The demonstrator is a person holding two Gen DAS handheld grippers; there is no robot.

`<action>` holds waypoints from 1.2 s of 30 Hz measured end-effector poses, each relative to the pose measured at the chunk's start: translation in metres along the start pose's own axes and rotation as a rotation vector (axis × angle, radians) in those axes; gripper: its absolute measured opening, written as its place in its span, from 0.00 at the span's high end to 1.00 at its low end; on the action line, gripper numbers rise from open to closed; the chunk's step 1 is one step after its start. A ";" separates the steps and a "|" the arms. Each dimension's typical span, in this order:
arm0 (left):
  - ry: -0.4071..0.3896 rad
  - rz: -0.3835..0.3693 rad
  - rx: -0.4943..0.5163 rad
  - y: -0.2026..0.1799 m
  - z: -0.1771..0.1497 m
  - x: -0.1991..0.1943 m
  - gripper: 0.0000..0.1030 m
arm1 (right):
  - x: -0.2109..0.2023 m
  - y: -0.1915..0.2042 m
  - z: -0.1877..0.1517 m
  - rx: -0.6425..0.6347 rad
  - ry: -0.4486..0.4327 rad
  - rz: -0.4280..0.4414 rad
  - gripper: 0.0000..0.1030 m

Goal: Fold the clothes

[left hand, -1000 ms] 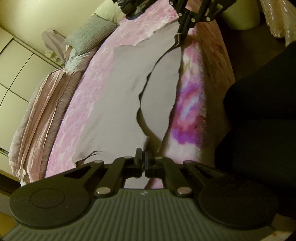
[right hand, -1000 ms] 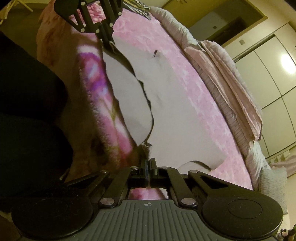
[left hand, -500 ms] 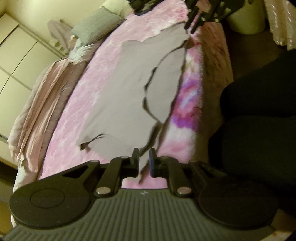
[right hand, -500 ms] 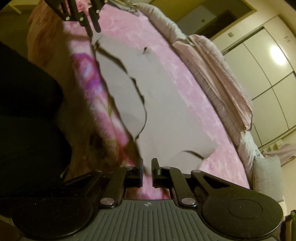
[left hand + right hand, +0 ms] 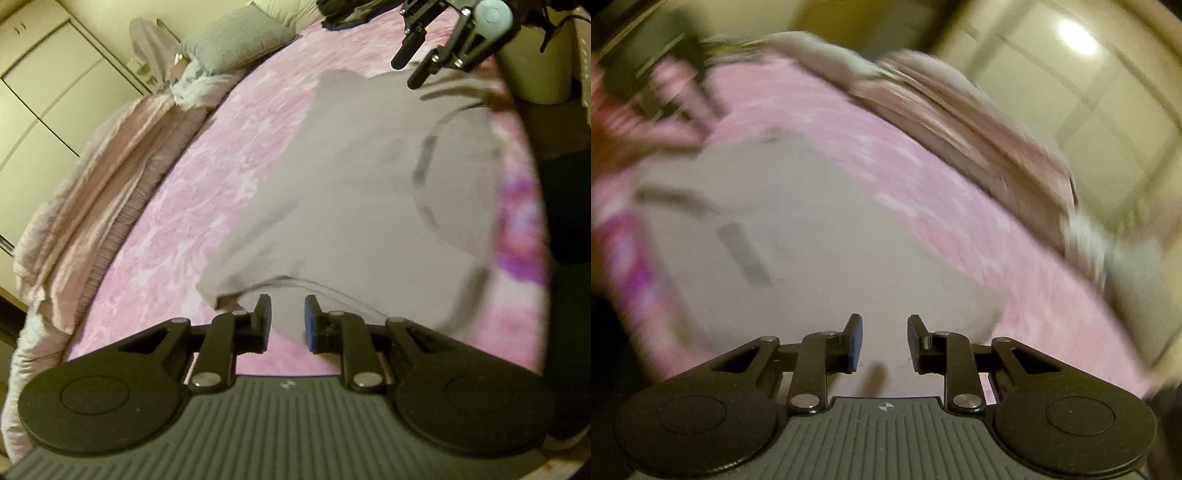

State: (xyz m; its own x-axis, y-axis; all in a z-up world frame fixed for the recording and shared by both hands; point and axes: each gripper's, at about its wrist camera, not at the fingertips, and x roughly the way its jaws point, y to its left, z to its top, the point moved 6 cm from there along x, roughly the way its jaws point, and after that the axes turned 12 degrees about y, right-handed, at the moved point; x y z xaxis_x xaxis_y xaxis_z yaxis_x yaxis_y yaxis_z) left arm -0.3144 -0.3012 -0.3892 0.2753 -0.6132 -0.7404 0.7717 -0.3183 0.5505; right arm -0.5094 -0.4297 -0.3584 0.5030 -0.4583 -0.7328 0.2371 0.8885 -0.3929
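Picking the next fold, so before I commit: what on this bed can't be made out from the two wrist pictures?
- Right wrist view: all smeared by motion; the shirt shows no clear edges or creases.
- Left wrist view: the shirt's near hem runs behind the left gripper.
- Left wrist view: the dark clothes at the far end are cut off by the top edge.
- Left wrist view: the right gripper is small, its body cropped.
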 end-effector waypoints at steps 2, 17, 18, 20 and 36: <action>0.007 -0.022 0.003 0.014 0.011 0.018 0.84 | 0.025 -0.035 0.016 0.130 0.043 0.059 0.79; 0.280 -0.228 -0.068 0.085 0.039 0.057 0.84 | 0.077 -0.150 0.036 0.516 0.353 0.175 0.79; 0.292 -0.235 -0.087 0.091 0.040 0.049 0.84 | 0.065 -0.147 0.038 0.529 0.357 0.185 0.79; 0.312 -0.241 -0.098 0.102 0.040 0.034 0.84 | 0.044 -0.136 0.047 0.550 0.347 0.215 0.77; -0.018 -0.373 0.386 0.136 -0.021 0.037 0.71 | -0.033 0.152 0.146 0.245 0.323 0.116 0.60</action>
State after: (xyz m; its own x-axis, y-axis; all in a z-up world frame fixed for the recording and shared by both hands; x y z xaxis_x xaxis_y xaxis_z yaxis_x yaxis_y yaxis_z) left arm -0.1871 -0.3524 -0.3499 0.0104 -0.4186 -0.9081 0.5471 -0.7578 0.3556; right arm -0.3682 -0.2762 -0.3130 0.2603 -0.3045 -0.9163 0.4049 0.8959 -0.1827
